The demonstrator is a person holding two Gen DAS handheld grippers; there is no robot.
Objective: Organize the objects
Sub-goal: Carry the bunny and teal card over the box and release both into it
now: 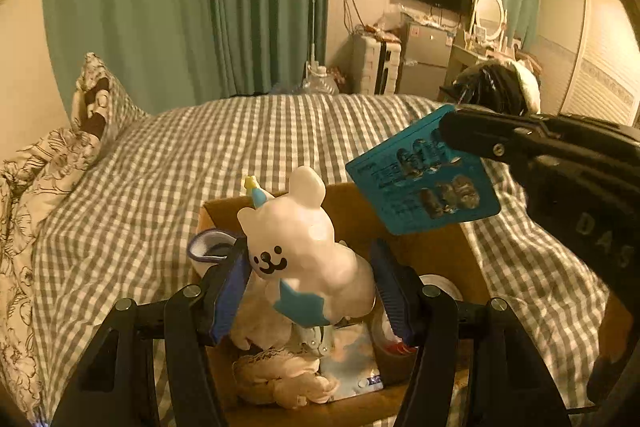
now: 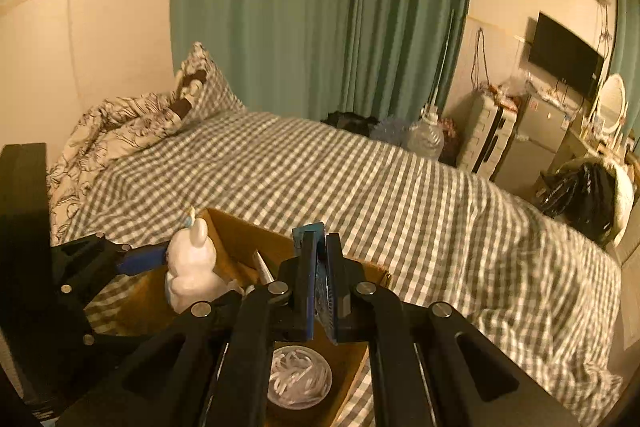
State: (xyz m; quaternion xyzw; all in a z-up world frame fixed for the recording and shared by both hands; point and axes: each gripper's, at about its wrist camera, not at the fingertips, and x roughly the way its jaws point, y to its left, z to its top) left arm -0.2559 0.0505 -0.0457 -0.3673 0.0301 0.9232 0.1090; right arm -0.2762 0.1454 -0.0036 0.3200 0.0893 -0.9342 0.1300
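Note:
A cardboard box [image 1: 352, 203] sits on the checked bed, holding cloths, a packet and tape. My left gripper [image 1: 312, 267] is shut on a white bear toy [image 1: 304, 243] with a blue star, held above the box. My right gripper [image 1: 452, 131] enters from the right, shut on a blue card pack [image 1: 424, 183] held over the box's far right corner. In the right wrist view, my right gripper [image 2: 320, 259] clamps the blue card pack [image 2: 318, 231] edge-on, the bear toy [image 2: 192, 263] sits at left in the left gripper, and the box [image 2: 240, 231] lies below.
The grey checked bedspread [image 1: 240, 139] surrounds the box. A round clear tub of white strips [image 2: 298, 375] lies in the box. Floral pillows [image 1: 52, 155] lie at the left. A black bag [image 1: 492, 83], fridge and dresser stand beyond the bed.

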